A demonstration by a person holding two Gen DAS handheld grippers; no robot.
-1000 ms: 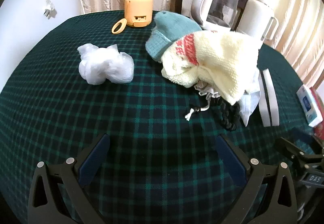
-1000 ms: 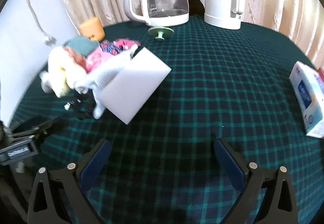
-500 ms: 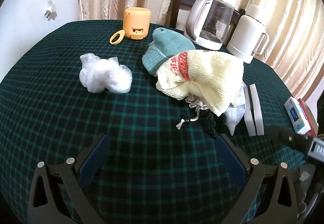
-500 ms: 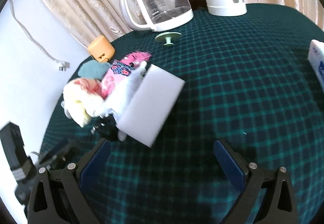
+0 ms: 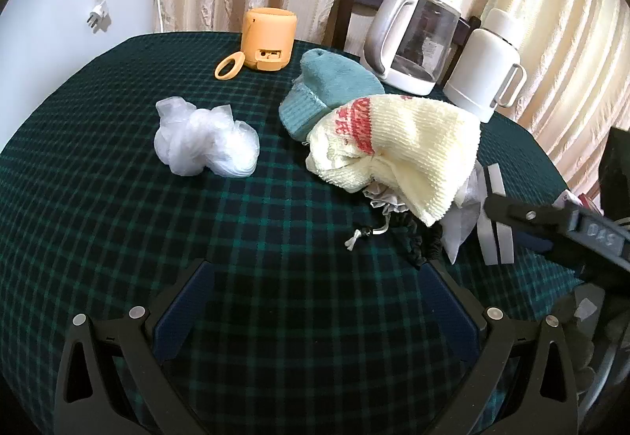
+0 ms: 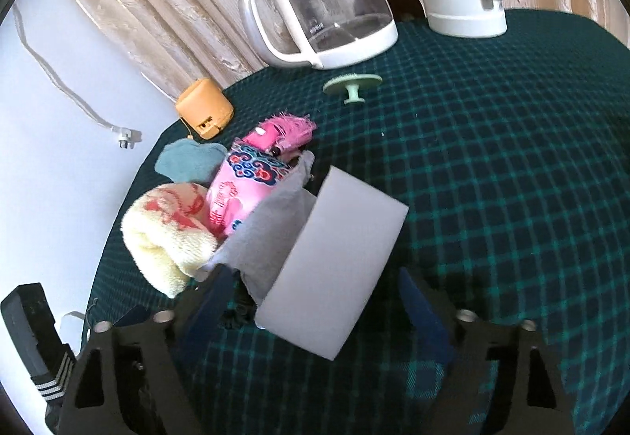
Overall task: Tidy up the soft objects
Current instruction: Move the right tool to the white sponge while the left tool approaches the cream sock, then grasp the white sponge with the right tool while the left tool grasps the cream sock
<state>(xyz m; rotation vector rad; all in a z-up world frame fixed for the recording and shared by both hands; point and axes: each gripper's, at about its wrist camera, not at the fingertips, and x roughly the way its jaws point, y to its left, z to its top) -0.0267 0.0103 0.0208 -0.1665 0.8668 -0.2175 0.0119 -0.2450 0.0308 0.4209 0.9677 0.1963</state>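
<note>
**Soft items heaped, sorting not begun**

The table [image 5: 98, 198], under dark green check cloth, fills the lower frame of both views. At centre right of the left view lies one heap: a cream knit cloth [image 5: 409, 143] over a teal hat [image 5: 334, 88]. A white sponge block [image 6: 334, 269] leans on the heap at centre of the right view, beside a pink pouch [image 6: 244, 191]. A crumpled plastic bag [image 5: 204, 143] sits apart, centre left. Left gripper [image 5: 315, 309] hangs open and empty; right gripper [image 6: 315, 301] gapes around the sponge, not closed. Judgement: nothing separated yet; all sorting remains.
</note>
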